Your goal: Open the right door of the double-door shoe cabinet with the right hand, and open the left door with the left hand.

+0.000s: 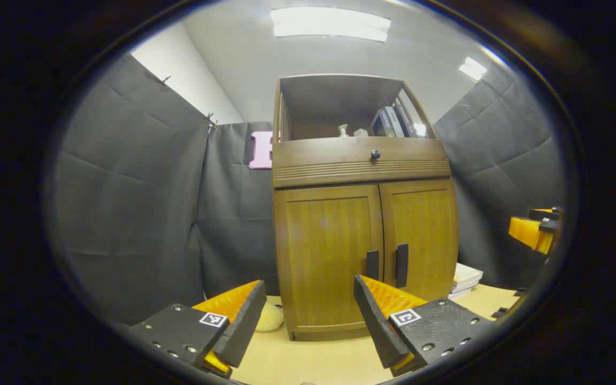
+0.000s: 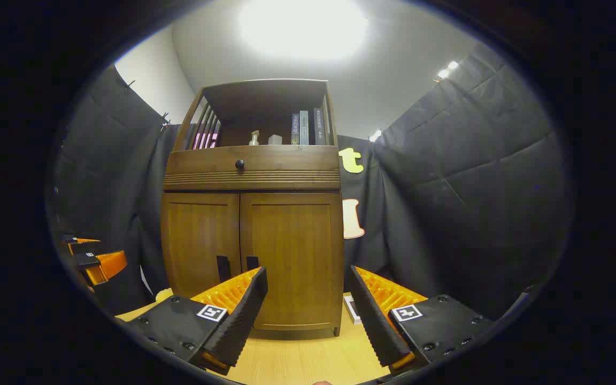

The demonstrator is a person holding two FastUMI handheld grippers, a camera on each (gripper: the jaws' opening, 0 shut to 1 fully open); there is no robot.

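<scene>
Risk: right gripper [image 2: 308, 299], jaws wide, could catch the left handle [image 2: 223, 267] beside the right handle [image 2: 252, 263]; left gripper [image 1: 310, 305] also gapes.

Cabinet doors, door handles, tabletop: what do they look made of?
Cabinet doors: brown wood or wood veneer, satin sheen, vertical grain lines showing. Door handles: dark matte bars, possibly metal or plastic; the look can't settle it. Tabletop: pale wood-look surface with faint grain, likely laminate.

Books [image 2: 306, 128] on shelf atop cabinet [image 2: 252, 256], L door [image 2: 201, 240] beside R door [image 2: 292, 251]
</scene>
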